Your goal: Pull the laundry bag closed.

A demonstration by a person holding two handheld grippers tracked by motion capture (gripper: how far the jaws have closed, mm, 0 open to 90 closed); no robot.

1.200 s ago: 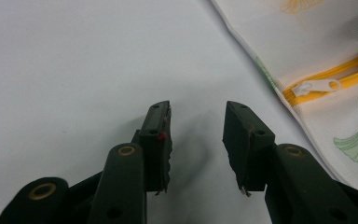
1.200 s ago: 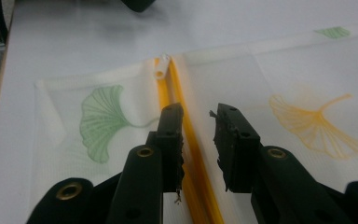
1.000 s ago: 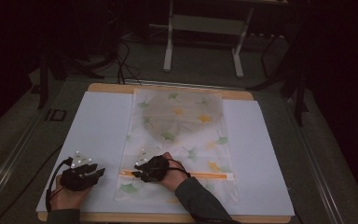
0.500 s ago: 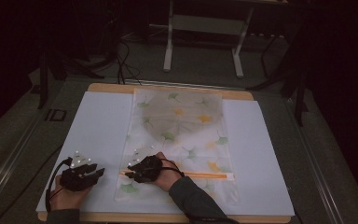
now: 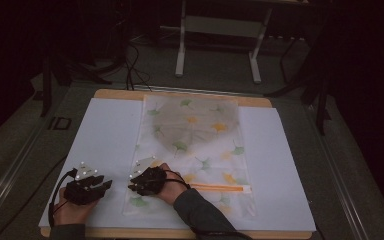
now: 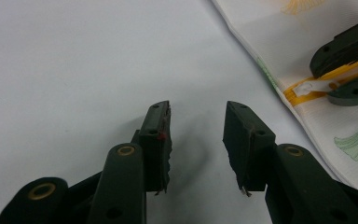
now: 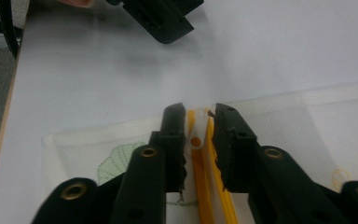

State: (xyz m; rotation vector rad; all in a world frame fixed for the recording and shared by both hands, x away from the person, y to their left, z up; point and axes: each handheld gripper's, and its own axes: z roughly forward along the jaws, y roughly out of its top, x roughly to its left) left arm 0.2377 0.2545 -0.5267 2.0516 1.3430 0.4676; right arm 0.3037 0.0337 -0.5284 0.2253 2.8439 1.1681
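White paper (image 5: 105, 140) covers the counter (image 5: 115, 94), and at its left near corner the left gripper (image 5: 102, 185) rests in the person's hand, jaws parted with nothing but bare paper between them – released, well short of the bag. In the left gripper view its pads (image 6: 161, 140) stand apart over the blank sheet, with the bag's edge off to the right.

Just to the right lies the mesh zipper bag (image 5: 200, 145), pale and printed with green and yellow ginkgo leaves, stretched from the near edge of the paper toward the far one. An orange zipper (image 5: 220, 188) runs across its near end. The right gripper (image 5: 136, 183) sits at the left end of that zipper; its jaws have just been closing – in the right gripper view they flank the white zipper pull (image 7: 197, 135) closely. Whether the pads actually press on it I cannot tell.
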